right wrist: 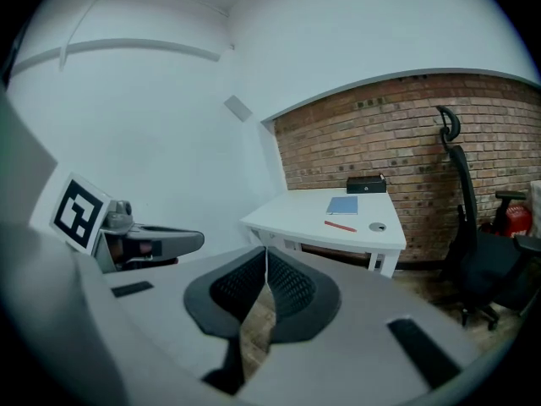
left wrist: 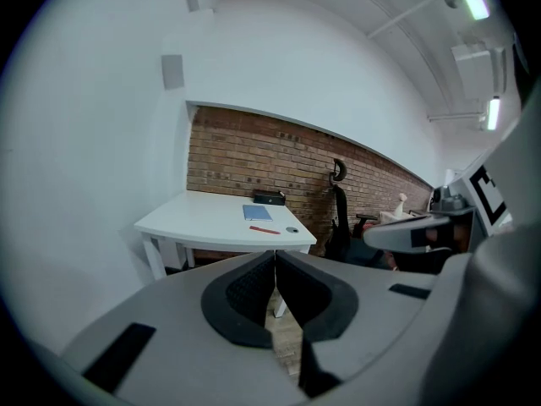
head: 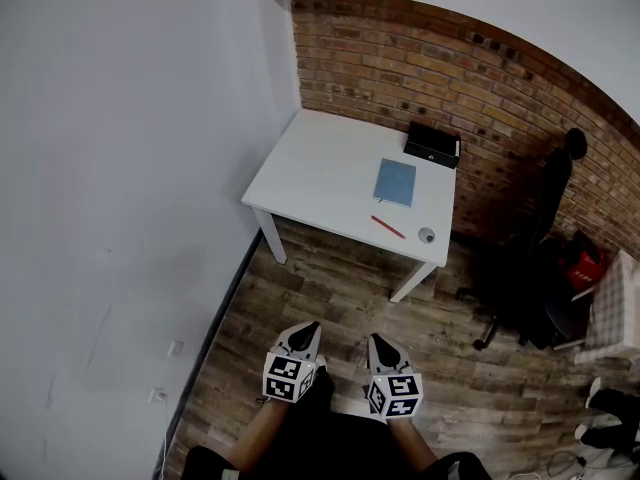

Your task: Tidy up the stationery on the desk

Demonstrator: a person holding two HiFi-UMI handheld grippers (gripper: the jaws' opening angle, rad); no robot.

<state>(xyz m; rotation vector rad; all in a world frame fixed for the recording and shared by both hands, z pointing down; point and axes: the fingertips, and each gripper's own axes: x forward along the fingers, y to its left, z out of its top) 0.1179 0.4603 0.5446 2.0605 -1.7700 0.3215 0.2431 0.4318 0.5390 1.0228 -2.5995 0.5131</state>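
Observation:
A white desk stands in the corner against the brick wall, some way ahead of me. On it lie a blue notebook, a red pen, a small round grey object near the front right corner and a black box at the back. The same desk shows far off in the left gripper view and again in the right gripper view. My left gripper and right gripper are held side by side over the wooden floor, both shut and empty, well short of the desk.
A black office chair stands right of the desk, with a red object beyond it. A white wall runs along the left. Shoes and cables lie at the lower right. Wooden floor lies between me and the desk.

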